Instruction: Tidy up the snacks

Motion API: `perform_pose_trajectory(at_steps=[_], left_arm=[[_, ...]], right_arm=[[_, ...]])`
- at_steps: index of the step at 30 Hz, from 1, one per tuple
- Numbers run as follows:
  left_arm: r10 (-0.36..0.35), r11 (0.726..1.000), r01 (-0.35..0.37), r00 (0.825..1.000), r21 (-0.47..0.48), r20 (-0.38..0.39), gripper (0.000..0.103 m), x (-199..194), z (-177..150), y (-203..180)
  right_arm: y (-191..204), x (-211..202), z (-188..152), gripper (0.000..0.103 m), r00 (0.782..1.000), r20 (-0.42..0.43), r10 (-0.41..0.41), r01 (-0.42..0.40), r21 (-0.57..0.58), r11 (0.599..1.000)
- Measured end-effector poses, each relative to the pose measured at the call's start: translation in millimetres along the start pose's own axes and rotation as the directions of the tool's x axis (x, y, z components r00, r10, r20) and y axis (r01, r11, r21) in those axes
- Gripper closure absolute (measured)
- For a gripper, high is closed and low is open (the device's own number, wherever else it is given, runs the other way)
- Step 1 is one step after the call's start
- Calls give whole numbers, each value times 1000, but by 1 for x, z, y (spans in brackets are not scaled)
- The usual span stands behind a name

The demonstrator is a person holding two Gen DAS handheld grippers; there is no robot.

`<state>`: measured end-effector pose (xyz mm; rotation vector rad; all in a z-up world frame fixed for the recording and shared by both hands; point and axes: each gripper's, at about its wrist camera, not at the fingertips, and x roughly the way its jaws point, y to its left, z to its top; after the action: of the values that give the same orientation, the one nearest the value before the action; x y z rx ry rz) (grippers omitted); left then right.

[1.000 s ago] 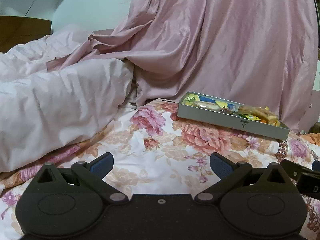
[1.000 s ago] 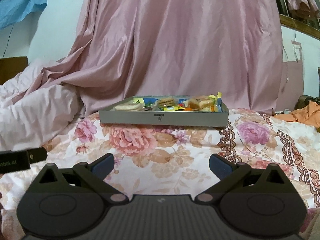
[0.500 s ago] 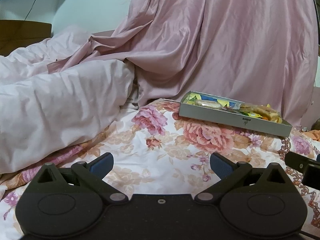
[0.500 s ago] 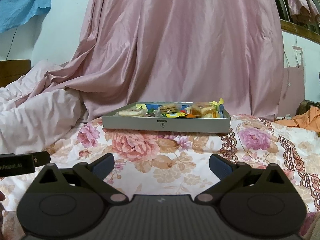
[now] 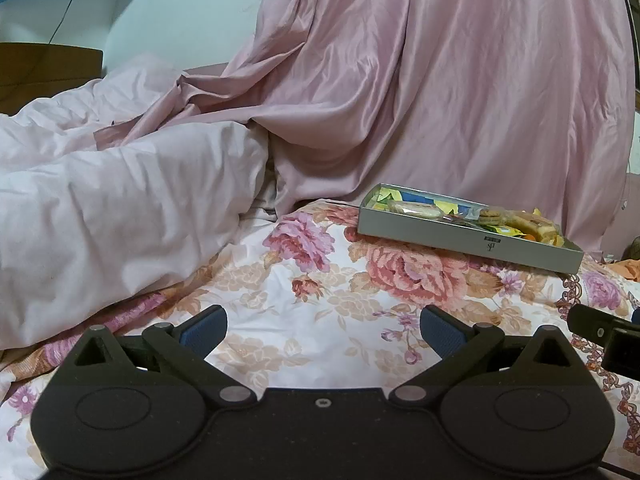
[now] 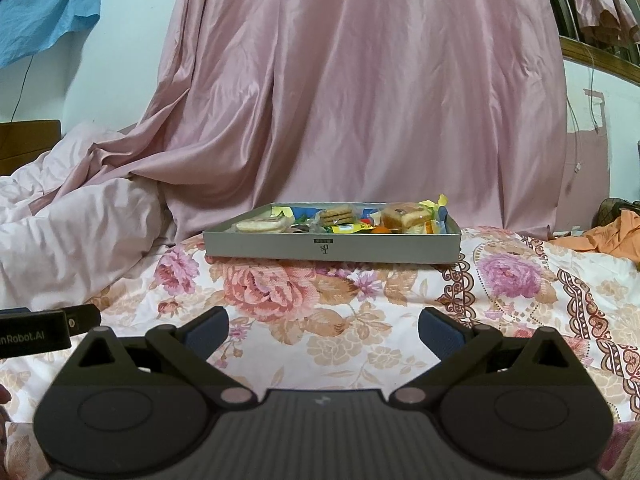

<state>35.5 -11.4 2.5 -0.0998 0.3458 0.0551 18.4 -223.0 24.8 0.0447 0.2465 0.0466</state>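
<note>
Pink curtain point(image 6: 360, 100) behind floral bedsheet point(image 6: 320, 308), rumpled pale duvet point(image 5: 120, 208) left, pale wall point(image 5: 180, 20), blue cloth point(image 6: 44, 12) hanging, dim light

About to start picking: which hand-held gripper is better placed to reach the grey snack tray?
Probably the right hand-held gripper: open, facing the flat grey cardboard snack tray squarely. The left hand-held gripper sees it off to its right.

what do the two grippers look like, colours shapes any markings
Both are matte black. The left gripper and right gripper each have two round housings, angled link arms with silver pivot pins, and blue pads on the fingers. The left's centre plate is smooth with a small screw; the right's is grey and ribbed. From the right wrist view, the left's body bears white lettering ending "nRobot.AI".
</note>
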Motion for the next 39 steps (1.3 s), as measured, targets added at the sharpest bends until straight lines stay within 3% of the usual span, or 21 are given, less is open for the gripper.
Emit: perform_pose_trajectory(at_steps=[39], left_arm=[[0, 1000, 0, 1000, 4, 1, 1, 0, -1, -1]], right_arm=[[5, -1, -3, 0, 1000, -2, -4, 4, 1, 1000]])
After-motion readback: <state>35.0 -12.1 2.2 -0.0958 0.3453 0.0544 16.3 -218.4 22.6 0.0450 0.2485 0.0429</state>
